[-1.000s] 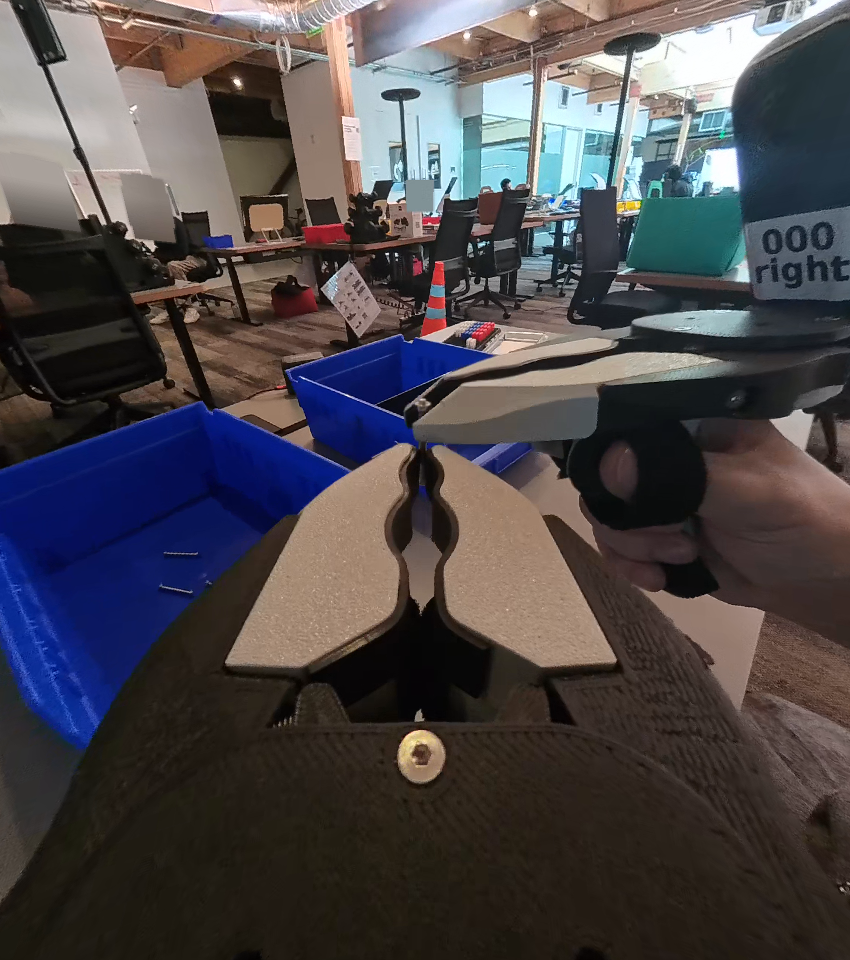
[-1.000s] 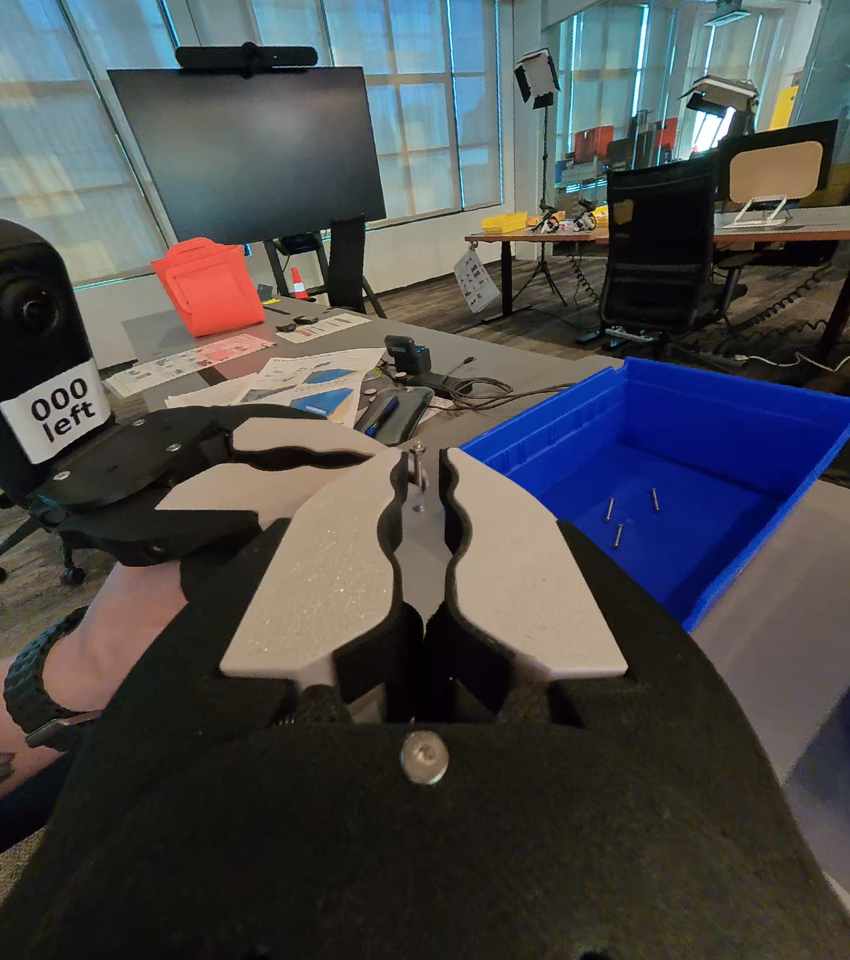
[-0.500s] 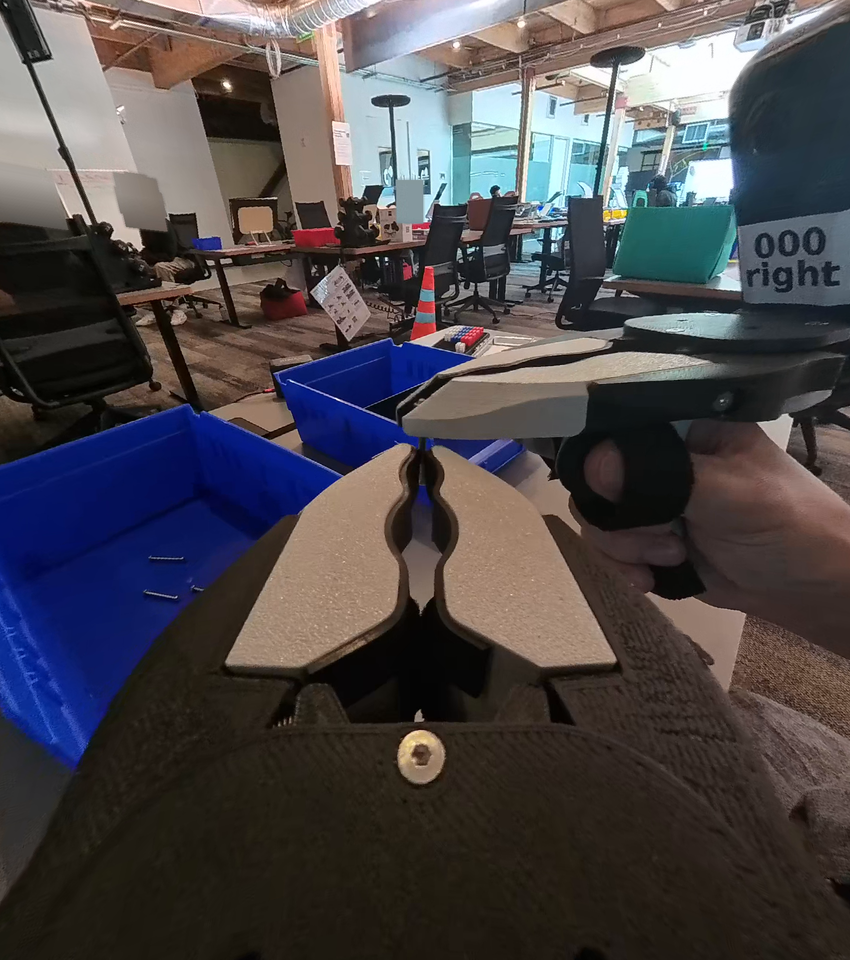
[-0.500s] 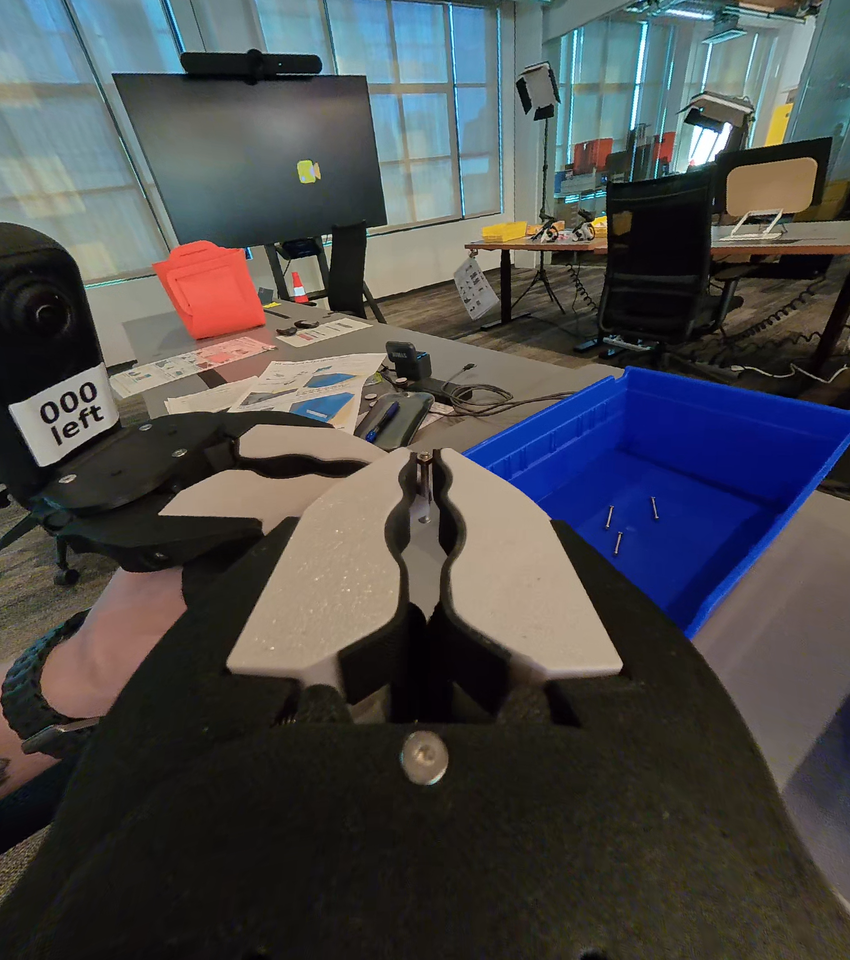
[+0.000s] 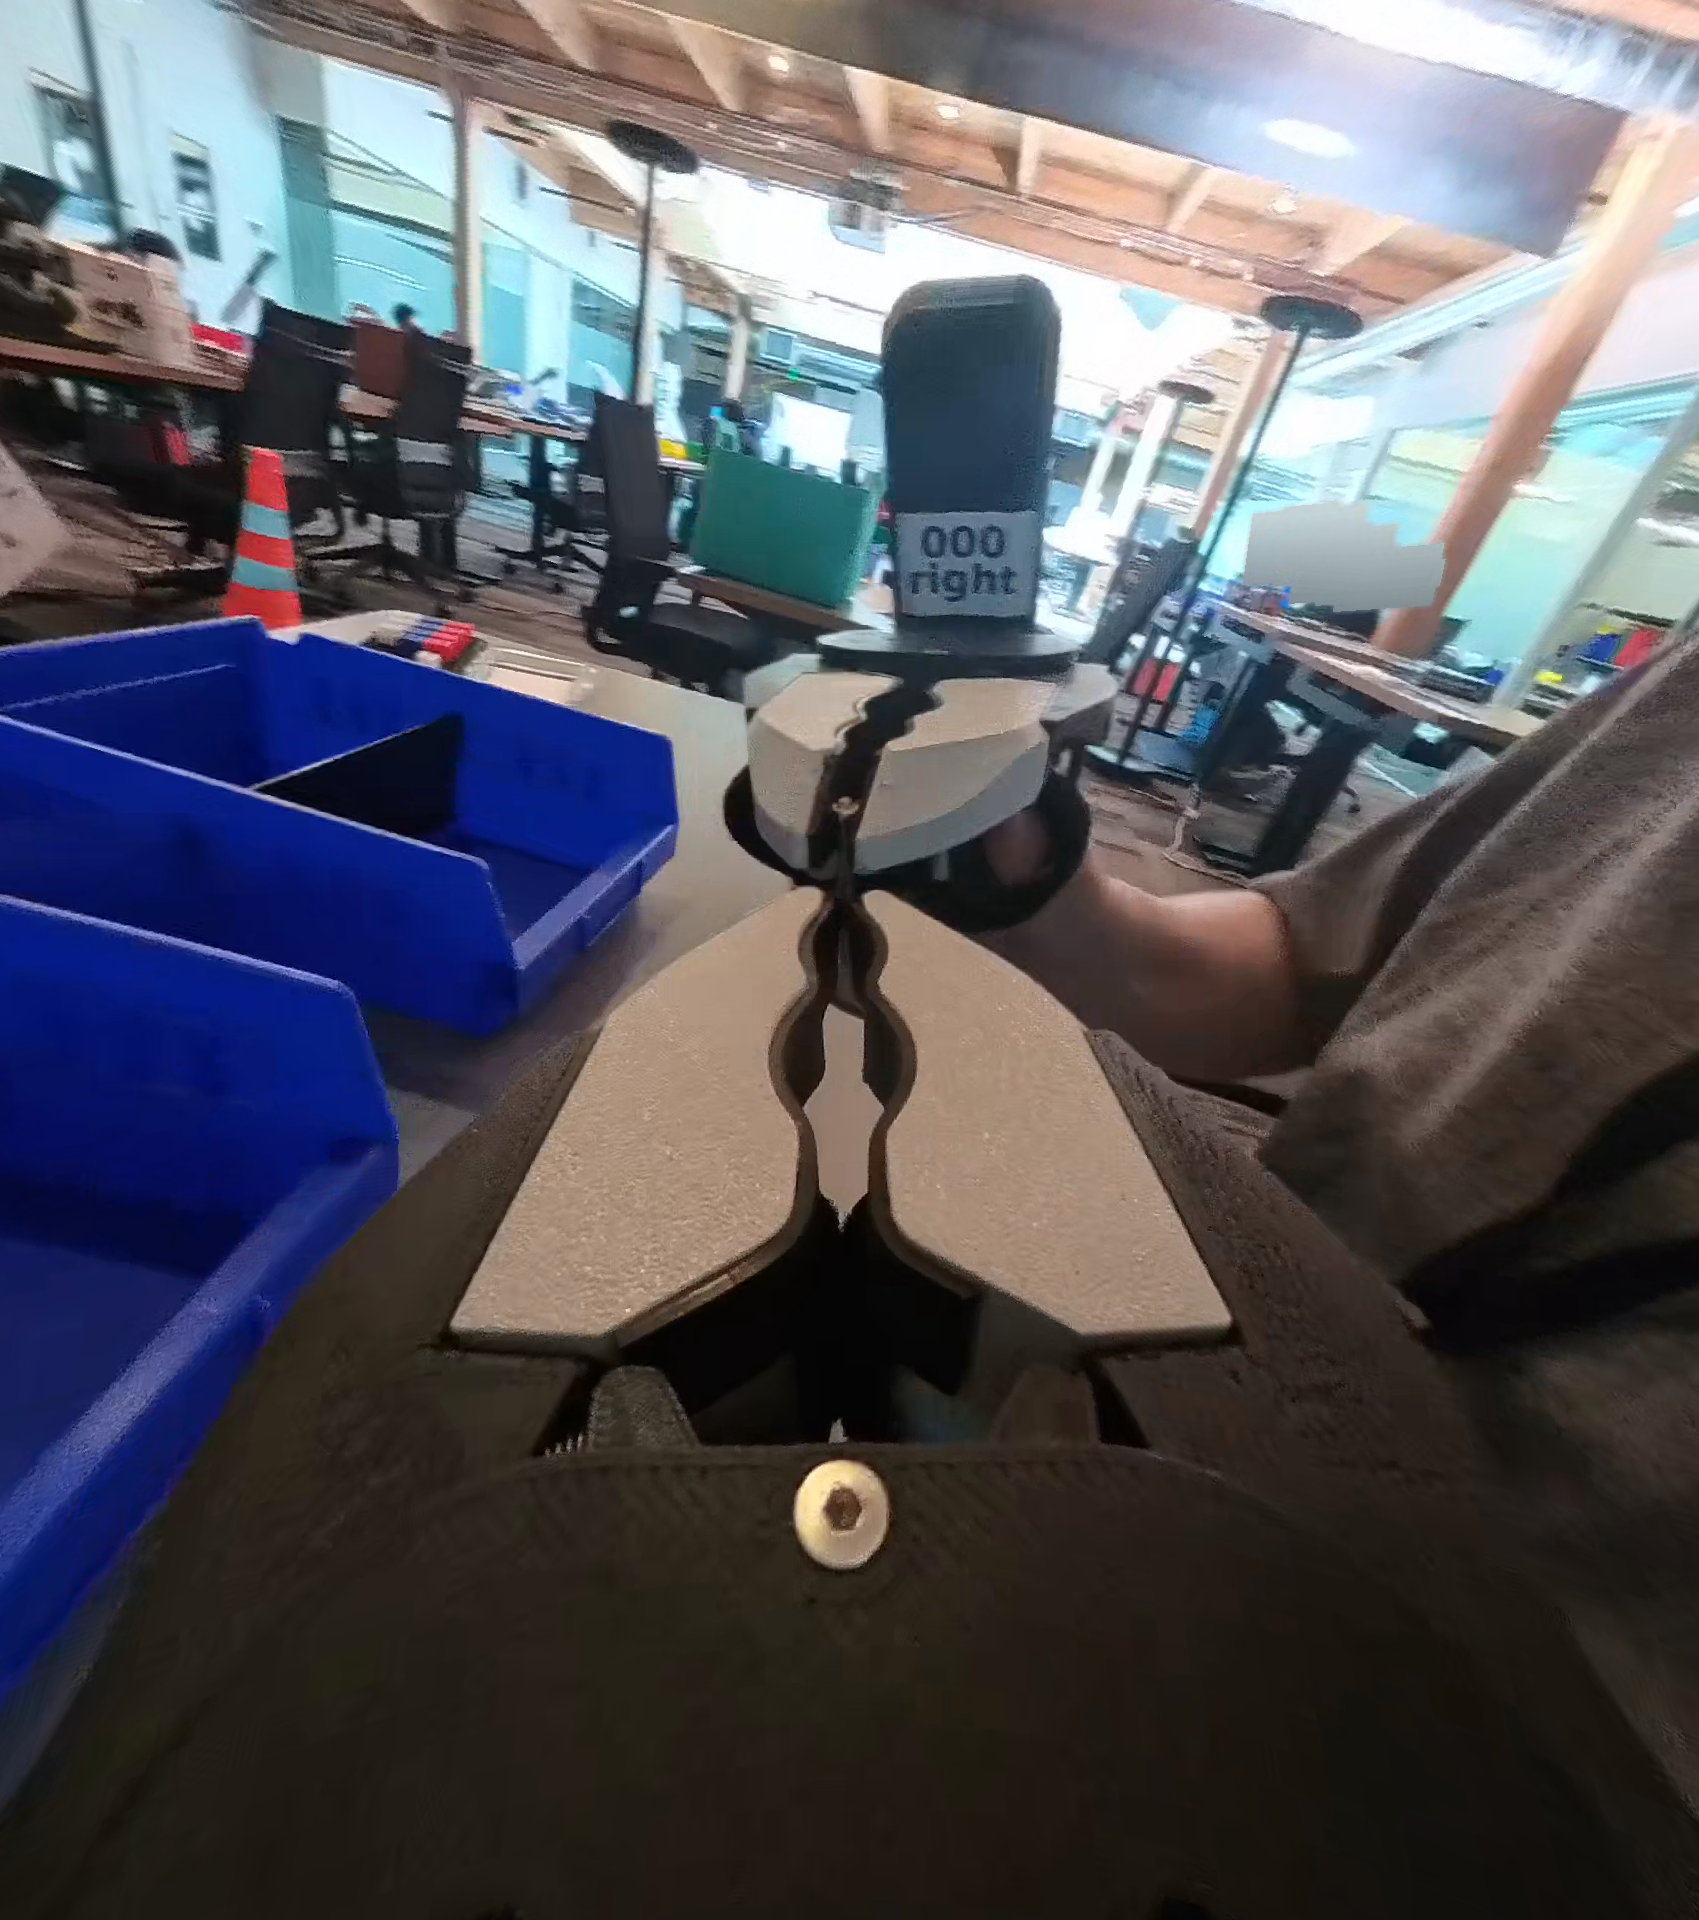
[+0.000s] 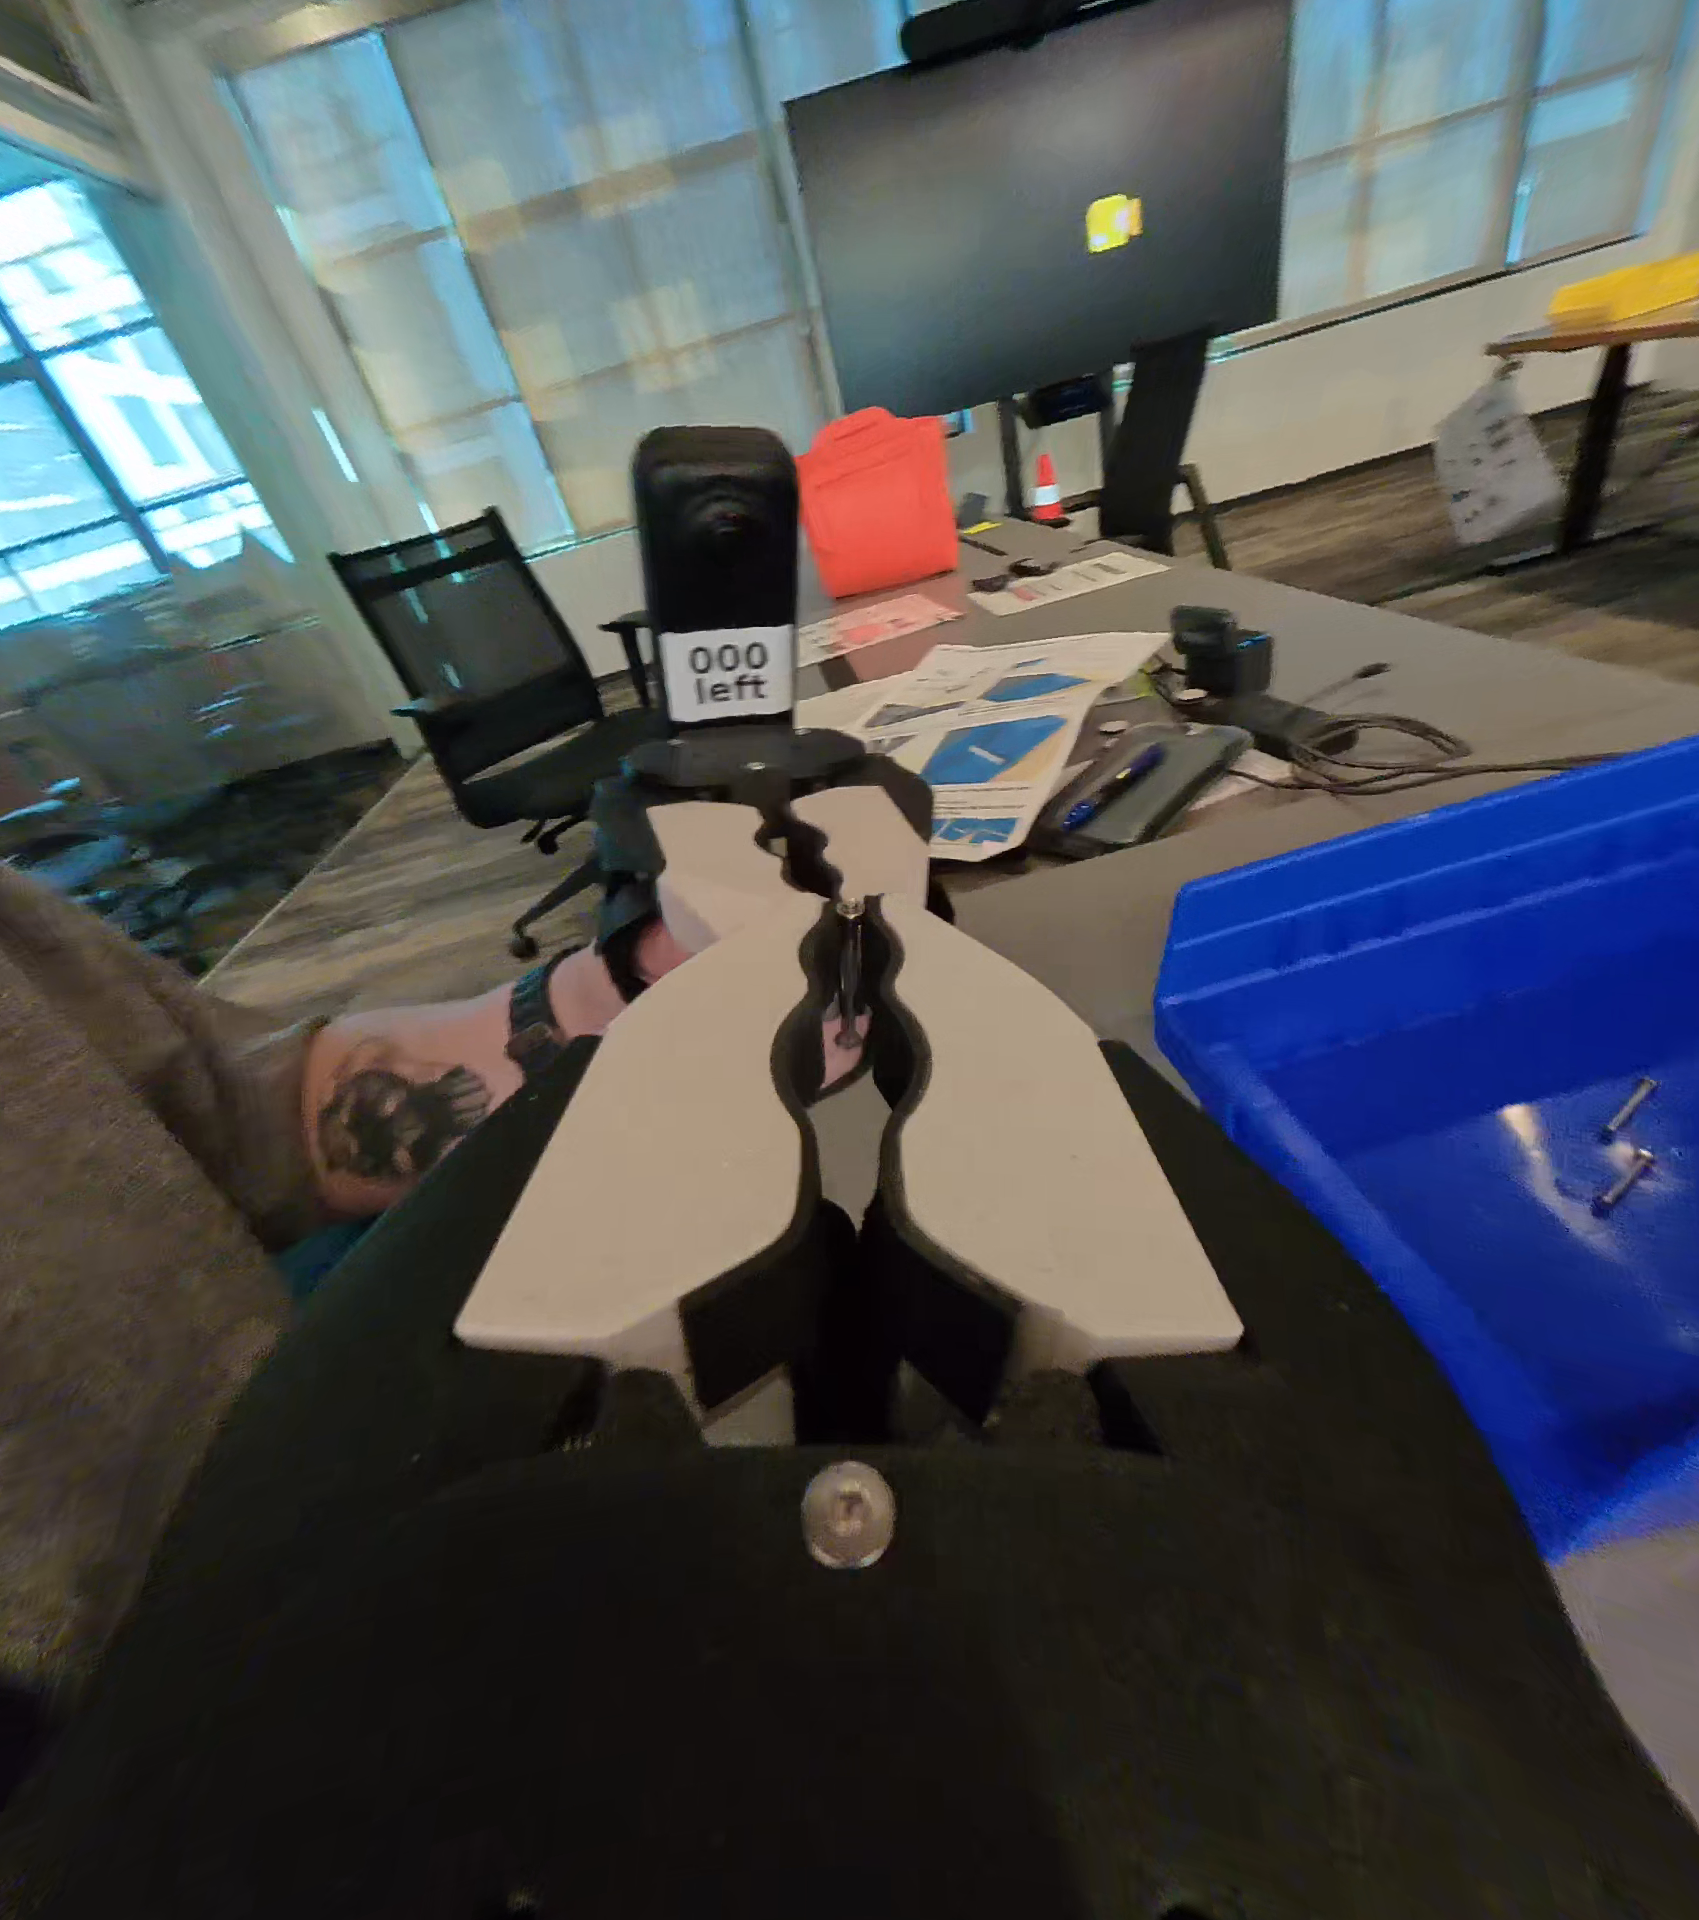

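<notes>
My right gripper (image 6: 850, 920) is shut on a small metal screw (image 6: 851, 977) that stands upright between its fingertips. My left gripper (image 5: 840, 920) is shut, and I see nothing between its fingers. The two grippers face each other tip to tip, almost touching. In the left wrist view the right gripper (image 5: 850, 821) shows head on, with the screw (image 5: 842, 842) in its tips just above my left tips. In the right wrist view the left gripper (image 6: 809, 868) sits just beyond the screw's head. A person's hands hold both grippers above the grey table.
A blue bin (image 6: 1447, 935) to the right holds loose screws (image 6: 1624, 1107). In the left wrist view this near blue bin (image 5: 97, 1039) and a second, divided blue bin (image 5: 564, 821) stand left. Papers, a phone and cables (image 6: 1136, 769) lie on the table. The person's grey sleeve (image 5: 1551, 987) is on the right. Left and right tips are no more than a few centimetres apart.
Both grippers have swung round from lying side by side to facing each other tip to tip. The right gripper still holds the screw. Both views are blurred by the motion.
</notes>
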### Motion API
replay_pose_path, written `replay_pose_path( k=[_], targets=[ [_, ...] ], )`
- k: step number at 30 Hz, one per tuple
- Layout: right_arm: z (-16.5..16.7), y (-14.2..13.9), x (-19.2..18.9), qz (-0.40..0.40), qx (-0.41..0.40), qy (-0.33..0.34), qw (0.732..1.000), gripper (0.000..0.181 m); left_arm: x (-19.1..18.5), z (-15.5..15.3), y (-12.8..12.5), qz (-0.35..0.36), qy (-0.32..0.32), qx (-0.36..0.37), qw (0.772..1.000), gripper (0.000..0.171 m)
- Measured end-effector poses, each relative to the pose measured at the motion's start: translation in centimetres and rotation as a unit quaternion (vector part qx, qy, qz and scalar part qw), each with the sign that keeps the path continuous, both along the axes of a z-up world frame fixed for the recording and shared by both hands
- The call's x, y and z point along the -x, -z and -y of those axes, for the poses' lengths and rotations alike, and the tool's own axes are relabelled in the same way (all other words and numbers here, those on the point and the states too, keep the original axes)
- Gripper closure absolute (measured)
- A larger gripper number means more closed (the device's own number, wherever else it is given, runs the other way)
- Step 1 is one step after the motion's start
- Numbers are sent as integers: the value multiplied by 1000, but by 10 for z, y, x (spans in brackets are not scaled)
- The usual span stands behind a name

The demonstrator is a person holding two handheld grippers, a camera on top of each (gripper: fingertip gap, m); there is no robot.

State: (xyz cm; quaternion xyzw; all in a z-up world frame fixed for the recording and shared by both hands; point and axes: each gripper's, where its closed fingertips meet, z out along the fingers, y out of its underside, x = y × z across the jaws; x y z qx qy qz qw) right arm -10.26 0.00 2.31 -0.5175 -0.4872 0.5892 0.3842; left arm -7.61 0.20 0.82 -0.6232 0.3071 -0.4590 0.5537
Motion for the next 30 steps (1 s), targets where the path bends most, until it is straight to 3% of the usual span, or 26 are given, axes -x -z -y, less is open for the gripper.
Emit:
replay_pose_path(
  k=[6, 10, 17, 21, 27, 30],
  targets=[
    [26, -9, -12, -36, 1, -162, 986, 177, -12, 24, -7, 2, 124, -17, 992, 170],
    [45, -18, -25, -67, 27, -275, 959, 177, -23, 42, -15, 12, 187, -27, 982, 170],
    [71, -29, -40, -107, 47, -402, 908, 177, -35, 67, -25, 45, 264, -32, 963, 170],
    [73, -33, -43, -119, 53, -420, 898, 177, -36, 69, -28, 48, 266, -36, 962, 170],
    [68, -34, -37, -118, 37, -378, 917, 175, -32, 65, -29, 52, 245, -32, 968, 170],
    [67, -40, -38, -136, 34, -367, 920, 161, -31, 65, -31, 58, 240, -32, 968, 170]
  ],
)
